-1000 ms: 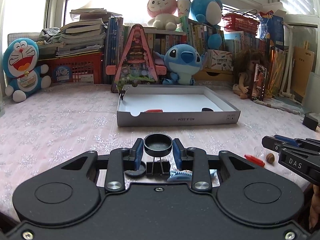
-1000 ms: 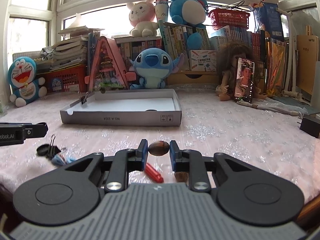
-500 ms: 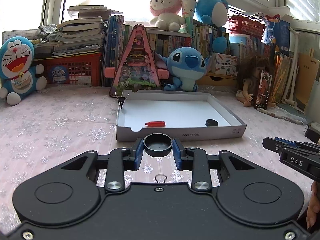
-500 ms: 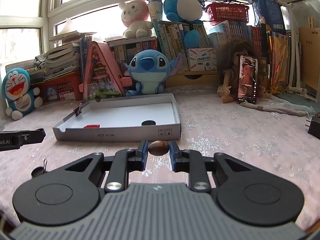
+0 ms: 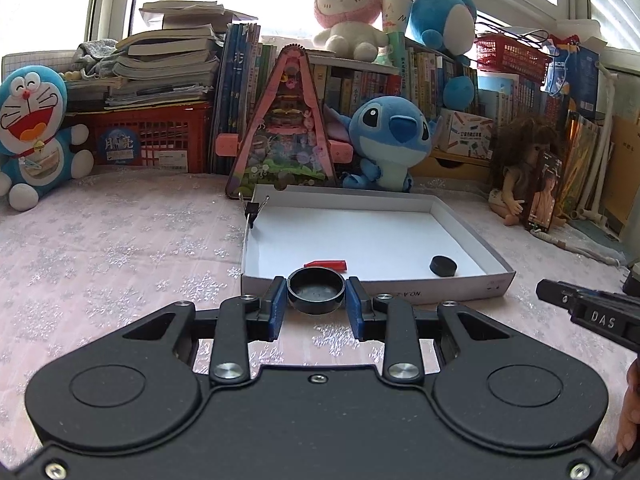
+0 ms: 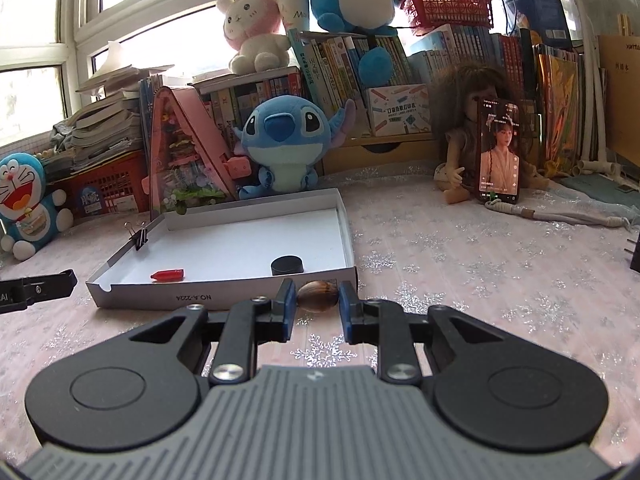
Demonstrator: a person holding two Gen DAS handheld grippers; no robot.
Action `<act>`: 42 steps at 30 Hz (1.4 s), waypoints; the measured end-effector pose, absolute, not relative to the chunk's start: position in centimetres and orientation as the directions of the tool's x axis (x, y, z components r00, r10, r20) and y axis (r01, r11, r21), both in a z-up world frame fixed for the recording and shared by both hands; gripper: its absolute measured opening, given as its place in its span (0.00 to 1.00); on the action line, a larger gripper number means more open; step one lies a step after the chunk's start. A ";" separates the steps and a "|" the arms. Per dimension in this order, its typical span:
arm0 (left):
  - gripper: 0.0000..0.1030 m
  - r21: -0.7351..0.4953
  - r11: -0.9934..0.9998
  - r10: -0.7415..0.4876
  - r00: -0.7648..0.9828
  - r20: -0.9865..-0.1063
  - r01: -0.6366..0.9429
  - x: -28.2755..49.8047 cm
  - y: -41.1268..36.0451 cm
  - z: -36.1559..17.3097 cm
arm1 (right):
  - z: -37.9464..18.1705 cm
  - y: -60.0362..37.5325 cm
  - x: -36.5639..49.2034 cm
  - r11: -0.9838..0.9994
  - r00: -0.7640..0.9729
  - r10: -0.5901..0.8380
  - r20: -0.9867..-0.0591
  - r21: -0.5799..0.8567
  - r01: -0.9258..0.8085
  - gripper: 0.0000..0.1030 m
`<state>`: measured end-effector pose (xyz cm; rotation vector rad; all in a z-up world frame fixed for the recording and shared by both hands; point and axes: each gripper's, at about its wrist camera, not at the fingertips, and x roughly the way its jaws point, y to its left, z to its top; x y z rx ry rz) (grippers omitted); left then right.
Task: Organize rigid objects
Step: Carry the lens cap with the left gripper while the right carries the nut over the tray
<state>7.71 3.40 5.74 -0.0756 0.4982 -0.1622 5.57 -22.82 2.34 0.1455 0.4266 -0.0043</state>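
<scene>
The left hand-held gripper (image 5: 316, 303) gripped a black cap (image 5: 316, 290) between its pads; the right hand-held gripper (image 6: 318, 307) clamped a brown shell (image 6: 318, 296), both just before the white tray (image 5: 460, 286).

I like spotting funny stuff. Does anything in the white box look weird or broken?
Nothing looks broken. One oddity: a black binder clip is pinched onto the white box at its far-left corner. The red cap and black cap just lie inside.

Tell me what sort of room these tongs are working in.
Most likely a child's bedroom or study corner at home: plush toys such as the blue Stitch plush, packed rows of books under a window, and a snowflake-patterned pink cloth covering the surface.
</scene>
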 end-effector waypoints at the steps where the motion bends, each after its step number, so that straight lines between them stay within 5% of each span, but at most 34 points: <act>1: 0.29 -0.118 0.983 -0.180 0.863 -0.472 0.141 8.0 3.3 5.8 | 2.4 -22.8 5.8 0.990 0.910 0.025 -0.414 0.139 0.036 0.26; 19: 0.29 -0.142 0.972 -0.235 0.834 -0.499 0.188 13.6 0.1 5.8 | 2.8 -23.9 10.9 0.983 0.889 0.068 -0.452 0.184 0.018 0.26; 42: 0.29 -0.140 0.988 -0.142 0.794 -0.591 0.072 19.6 2.9 3.3 | 2.1 -24.4 19.2 0.973 0.788 0.115 -0.605 0.227 0.032 0.27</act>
